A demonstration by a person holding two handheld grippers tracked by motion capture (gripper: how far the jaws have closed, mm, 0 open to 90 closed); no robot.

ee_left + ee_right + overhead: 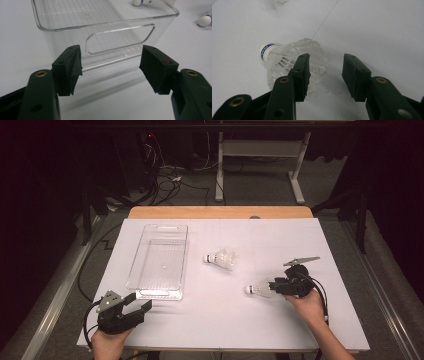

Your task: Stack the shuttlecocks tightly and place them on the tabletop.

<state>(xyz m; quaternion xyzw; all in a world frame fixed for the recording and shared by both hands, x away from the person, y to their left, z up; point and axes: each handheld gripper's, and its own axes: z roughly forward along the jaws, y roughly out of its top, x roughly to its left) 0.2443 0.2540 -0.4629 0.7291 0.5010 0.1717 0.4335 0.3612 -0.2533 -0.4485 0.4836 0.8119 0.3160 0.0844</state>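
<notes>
The right gripper (273, 287) lies low on the white bench (280, 330), its jaws parted around the skirt end of a white plastic shuttlecock (287, 60) without pressing it. The left gripper (110, 67) gapes wide and empty, just short of the handle end of a clear rectangular plastic tray (148, 251). A second white shuttlecock (220, 259) lies farther up the bench, beside the tray.

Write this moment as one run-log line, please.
left hand-held gripper: open, facing bin | right hand-held gripper: open at shuttlecock | second shuttlecock: on table
</notes>
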